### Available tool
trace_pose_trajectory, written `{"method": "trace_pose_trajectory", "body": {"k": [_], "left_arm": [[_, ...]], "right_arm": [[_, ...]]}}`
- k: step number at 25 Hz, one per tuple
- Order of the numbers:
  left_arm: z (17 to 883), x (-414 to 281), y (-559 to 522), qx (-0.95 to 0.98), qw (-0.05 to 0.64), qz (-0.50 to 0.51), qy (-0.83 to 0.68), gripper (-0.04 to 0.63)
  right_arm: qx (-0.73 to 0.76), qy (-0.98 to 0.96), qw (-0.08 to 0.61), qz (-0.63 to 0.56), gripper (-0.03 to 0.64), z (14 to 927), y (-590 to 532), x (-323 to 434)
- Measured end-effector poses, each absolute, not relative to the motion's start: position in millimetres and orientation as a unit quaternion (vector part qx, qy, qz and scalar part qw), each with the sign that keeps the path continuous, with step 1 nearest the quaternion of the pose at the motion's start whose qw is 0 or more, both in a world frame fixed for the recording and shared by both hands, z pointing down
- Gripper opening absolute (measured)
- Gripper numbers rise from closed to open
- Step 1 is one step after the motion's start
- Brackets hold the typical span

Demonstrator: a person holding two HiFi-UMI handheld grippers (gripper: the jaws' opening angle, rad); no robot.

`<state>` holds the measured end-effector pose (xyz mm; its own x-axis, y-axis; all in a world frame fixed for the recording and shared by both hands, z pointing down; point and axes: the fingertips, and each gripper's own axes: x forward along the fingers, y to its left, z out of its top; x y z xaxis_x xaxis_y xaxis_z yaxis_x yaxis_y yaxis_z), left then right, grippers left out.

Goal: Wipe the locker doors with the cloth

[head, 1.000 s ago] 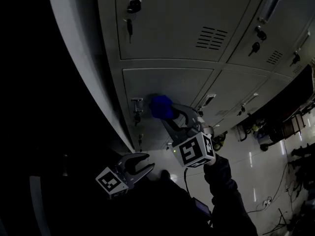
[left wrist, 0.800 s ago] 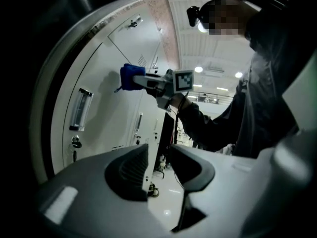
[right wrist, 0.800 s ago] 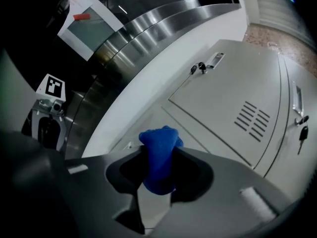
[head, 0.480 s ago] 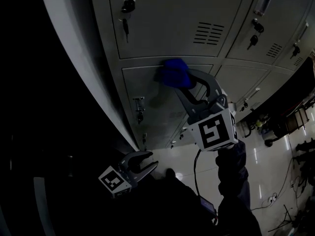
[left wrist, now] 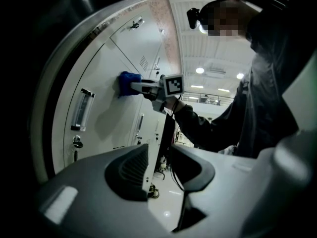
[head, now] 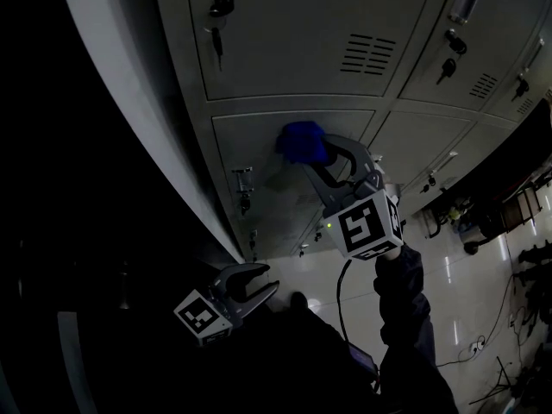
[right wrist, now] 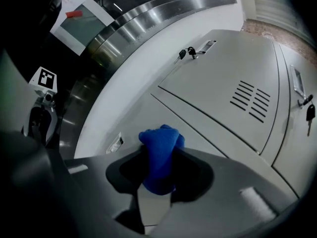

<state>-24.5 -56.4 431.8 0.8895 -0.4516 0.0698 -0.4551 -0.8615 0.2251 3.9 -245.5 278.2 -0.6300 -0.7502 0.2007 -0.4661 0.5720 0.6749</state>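
Observation:
A bunched blue cloth (head: 300, 141) is pressed against the upper part of a grey locker door (head: 254, 149) in the second row. My right gripper (head: 307, 150) is shut on it, and its marker cube (head: 366, 224) faces the head camera. In the right gripper view the cloth (right wrist: 160, 155) sticks out between the jaws of that gripper (right wrist: 161, 170), touching the door (right wrist: 148, 113). My left gripper (head: 256, 281) hangs low and left, away from the lockers, open and holding nothing. The left gripper view shows the cloth (left wrist: 127, 83) on the door from the side.
Around it are more grey lockers with keys in their locks (head: 221, 7), a latch (head: 242, 182) on the wiped door and vent slots (head: 368, 54). The locker bank's dark end side (head: 129, 145) is at the left. Glossy floor (head: 470, 317) and chairs (head: 509, 214) lie to the right.
My right gripper carried the cloth from the door's middle up to its top edge, then back down a little. The left gripper has barely moved.

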Motion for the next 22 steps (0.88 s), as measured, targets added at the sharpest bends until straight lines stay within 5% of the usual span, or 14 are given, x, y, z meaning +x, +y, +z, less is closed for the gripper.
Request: {"method": "trace_pose_trajectory", "body": {"k": [22], "left_arm": [[433,-13,-61,0.965,0.130,0.024,-0.225,0.121]], "right_arm": [[0.303,-0.857,0.316,-0.272,0.124,476,-243,-9]]}}
